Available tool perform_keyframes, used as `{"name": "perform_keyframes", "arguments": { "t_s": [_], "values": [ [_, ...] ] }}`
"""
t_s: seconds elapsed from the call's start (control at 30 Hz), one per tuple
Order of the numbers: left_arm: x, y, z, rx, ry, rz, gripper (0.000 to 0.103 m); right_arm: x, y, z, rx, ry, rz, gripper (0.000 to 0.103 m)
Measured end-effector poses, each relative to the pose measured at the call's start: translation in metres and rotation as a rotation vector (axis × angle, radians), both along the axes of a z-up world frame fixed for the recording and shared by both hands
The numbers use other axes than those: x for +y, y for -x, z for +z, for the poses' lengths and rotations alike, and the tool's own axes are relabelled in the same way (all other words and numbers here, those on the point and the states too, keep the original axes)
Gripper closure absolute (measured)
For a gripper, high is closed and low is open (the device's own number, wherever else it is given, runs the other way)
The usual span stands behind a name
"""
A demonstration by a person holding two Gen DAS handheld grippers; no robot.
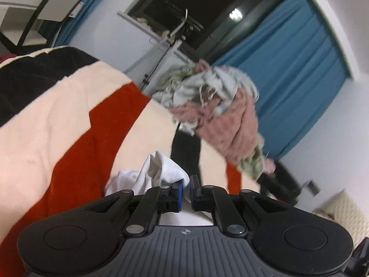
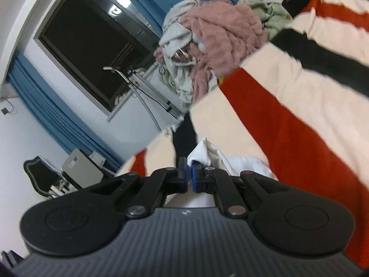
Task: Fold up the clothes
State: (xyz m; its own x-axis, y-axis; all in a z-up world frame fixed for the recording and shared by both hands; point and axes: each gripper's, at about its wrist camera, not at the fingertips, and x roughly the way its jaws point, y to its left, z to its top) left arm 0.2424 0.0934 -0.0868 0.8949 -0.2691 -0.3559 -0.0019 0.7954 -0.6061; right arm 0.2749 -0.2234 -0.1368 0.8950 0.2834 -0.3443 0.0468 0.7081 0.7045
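Most of the white garment (image 1: 159,173) lay hidden behind the left hand-held gripper (image 1: 186,190) body. The clothes pile (image 2: 214,43) was motion-blurred, its separate items hard to tell apart, and the striped blanket (image 2: 299,106) ran off frame.

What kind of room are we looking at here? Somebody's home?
Most likely a bedroom in a home. A striped blanket in red, cream and black covers what looks like a bed, a heap of unfolded clothes sits on it, and blue curtains hang beside a dark window.
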Motion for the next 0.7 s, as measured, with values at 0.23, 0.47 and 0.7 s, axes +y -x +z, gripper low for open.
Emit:
{"name": "perform_keyframes", "arguments": {
  "t_s": [0.23, 0.47, 0.7],
  "values": [
    [-0.016, -0.025, -0.007, 0.038, -0.164, -0.047, 0.092, 0.0, -0.032, -0.008, 0.05, 0.059, 0.032, 0.093],
    [-0.029, -0.005, 0.001, 0.01, -0.26, -0.143, 0.021, 0.022, 0.001, -0.008, -0.056, 0.158, 0.105, 0.01],
    [-0.049, -0.026, -0.023, 0.12, -0.435, -0.162, 0.022, 0.055, -0.023, -0.009, -0.039, 0.447, 0.183, 0.046]
  ]
}}
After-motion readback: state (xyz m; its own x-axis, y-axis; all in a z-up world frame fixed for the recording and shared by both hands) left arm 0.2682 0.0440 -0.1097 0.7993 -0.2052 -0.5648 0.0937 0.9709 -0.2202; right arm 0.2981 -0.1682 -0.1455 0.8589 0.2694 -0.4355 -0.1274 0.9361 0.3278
